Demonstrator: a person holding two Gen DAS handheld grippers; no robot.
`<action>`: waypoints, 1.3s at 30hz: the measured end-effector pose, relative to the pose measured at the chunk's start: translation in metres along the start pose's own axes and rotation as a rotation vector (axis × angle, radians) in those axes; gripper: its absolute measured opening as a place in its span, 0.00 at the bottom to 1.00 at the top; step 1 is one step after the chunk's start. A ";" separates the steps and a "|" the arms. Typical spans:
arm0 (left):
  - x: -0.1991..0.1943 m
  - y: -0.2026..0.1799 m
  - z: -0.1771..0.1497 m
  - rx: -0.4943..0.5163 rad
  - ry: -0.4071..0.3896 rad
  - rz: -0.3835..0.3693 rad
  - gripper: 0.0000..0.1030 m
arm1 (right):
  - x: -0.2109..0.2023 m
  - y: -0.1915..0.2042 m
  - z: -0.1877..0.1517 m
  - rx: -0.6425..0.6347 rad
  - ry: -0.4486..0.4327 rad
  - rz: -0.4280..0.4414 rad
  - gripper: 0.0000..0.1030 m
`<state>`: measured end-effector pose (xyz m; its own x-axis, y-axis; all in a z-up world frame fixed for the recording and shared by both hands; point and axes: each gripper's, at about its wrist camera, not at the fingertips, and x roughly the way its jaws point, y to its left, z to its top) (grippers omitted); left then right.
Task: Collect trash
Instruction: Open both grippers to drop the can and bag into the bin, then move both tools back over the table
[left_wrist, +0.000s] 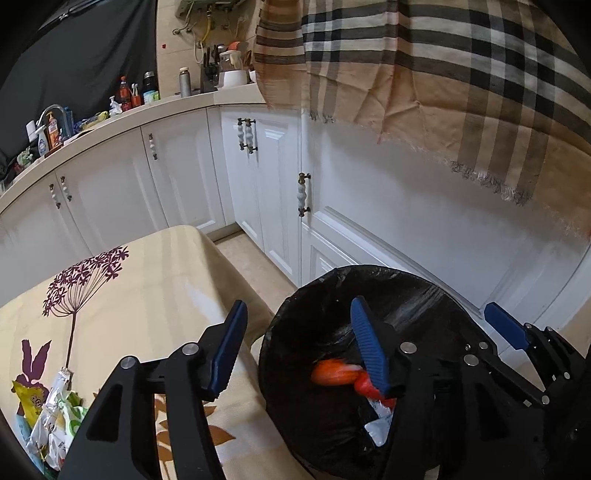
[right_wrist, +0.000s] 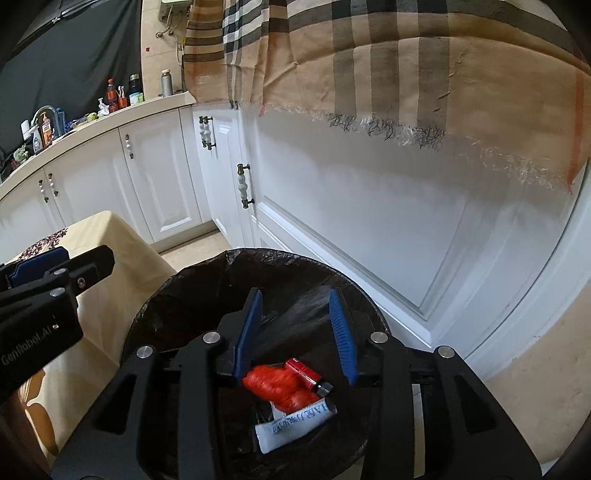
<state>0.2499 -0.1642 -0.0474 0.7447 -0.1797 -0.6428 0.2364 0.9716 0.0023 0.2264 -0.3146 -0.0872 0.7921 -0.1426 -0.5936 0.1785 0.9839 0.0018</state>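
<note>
A round bin lined with a black bag (left_wrist: 295, 295) (right_wrist: 192, 280) stands on the floor beside the table. Inside it lie an orange-red crumpled wrapper (right_wrist: 277, 386) (left_wrist: 332, 371), a small red cylinder (right_wrist: 304, 371) and a white printed tube (right_wrist: 295, 424). My left gripper (left_wrist: 299, 304) hovers over the bin's left rim, open, with nothing between its blue pads. My right gripper (right_wrist: 295, 295) hangs over the middle of the bin, open and empty, with the trash below it. More wrappers (left_wrist: 51, 417) are piled on the table at the lower left.
The table has a cream cloth with a purple flower print (left_wrist: 110, 295) and sits left of the bin. White cabinets (left_wrist: 406, 206) rise close behind the bin, with a checked cloth (left_wrist: 443, 74) draped over the counter. Bottles crowd the counter (left_wrist: 129, 92) at the far left.
</note>
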 end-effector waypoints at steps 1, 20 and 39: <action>-0.004 0.003 0.000 -0.005 -0.003 0.000 0.56 | -0.002 0.000 0.000 -0.001 -0.001 0.002 0.36; -0.102 0.084 -0.048 -0.067 -0.041 0.119 0.65 | -0.081 0.068 -0.020 -0.087 0.001 0.172 0.38; -0.161 0.191 -0.126 -0.213 0.024 0.307 0.66 | -0.133 0.178 -0.059 -0.279 0.048 0.370 0.38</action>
<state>0.0962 0.0698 -0.0400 0.7453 0.1260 -0.6547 -0.1326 0.9904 0.0397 0.1182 -0.1145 -0.0558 0.7437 0.2224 -0.6304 -0.2803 0.9599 0.0080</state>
